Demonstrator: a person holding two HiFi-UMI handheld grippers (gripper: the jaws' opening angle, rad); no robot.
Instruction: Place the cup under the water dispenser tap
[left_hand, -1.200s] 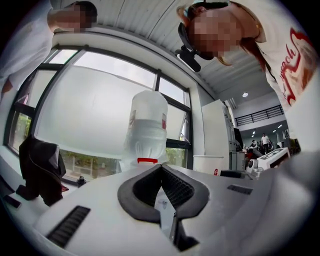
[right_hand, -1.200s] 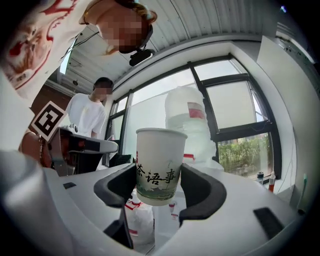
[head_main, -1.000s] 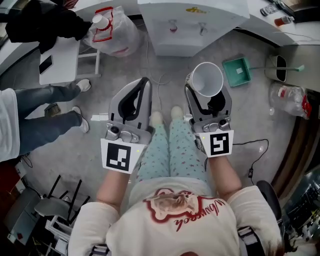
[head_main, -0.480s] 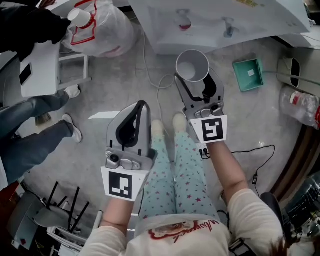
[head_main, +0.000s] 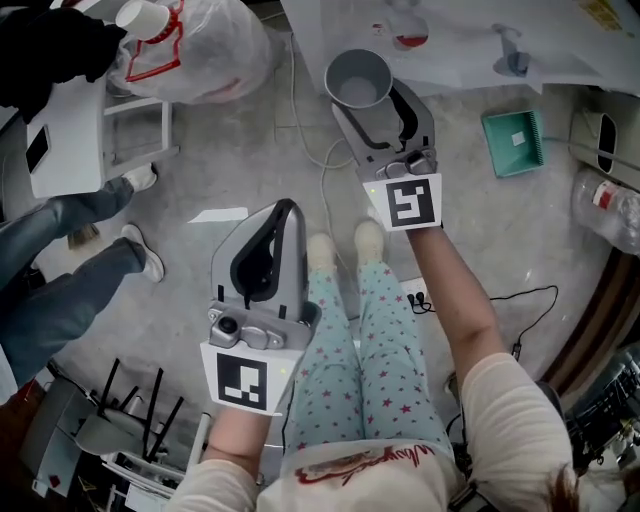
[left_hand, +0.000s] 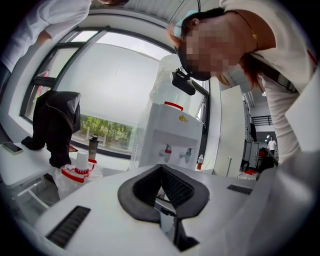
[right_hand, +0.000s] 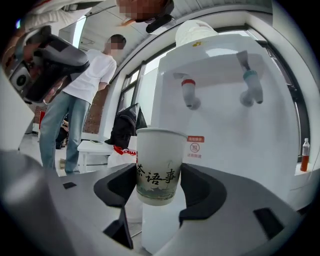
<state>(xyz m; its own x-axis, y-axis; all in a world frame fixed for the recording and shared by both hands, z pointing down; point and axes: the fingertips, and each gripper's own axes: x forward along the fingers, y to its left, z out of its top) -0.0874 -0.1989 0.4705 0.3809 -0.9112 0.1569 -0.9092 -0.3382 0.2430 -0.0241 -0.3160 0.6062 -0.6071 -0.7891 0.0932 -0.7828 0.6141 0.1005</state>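
Note:
A white paper cup (head_main: 358, 78) with dark printed characters stands upright in my right gripper (head_main: 366, 88), which is shut on it. In the right gripper view the cup (right_hand: 157, 165) sits between the dark pads (right_hand: 204, 192), below and a little left of the red tap (right_hand: 190, 94). A blue tap (right_hand: 250, 86) is to its right on the white water dispenser (right_hand: 225, 145). In the head view the dispenser (head_main: 450, 30) is just beyond the cup. My left gripper (head_main: 283, 214) hangs back over my legs, shut on nothing, its pads (left_hand: 176, 186) meeting.
A plastic bag with a bottle (head_main: 205, 50) and a small white table (head_main: 75, 135) lie to the left. A person in jeans (head_main: 60, 270) stands at the left. A green dustpan (head_main: 512, 140) is at the right, a cable (head_main: 322, 170) on the floor, and folded chairs (head_main: 110, 415) at the lower left.
My right gripper has carried the cup forward, close to the dispenser's front. My left gripper has dropped back towards my body, still shut.

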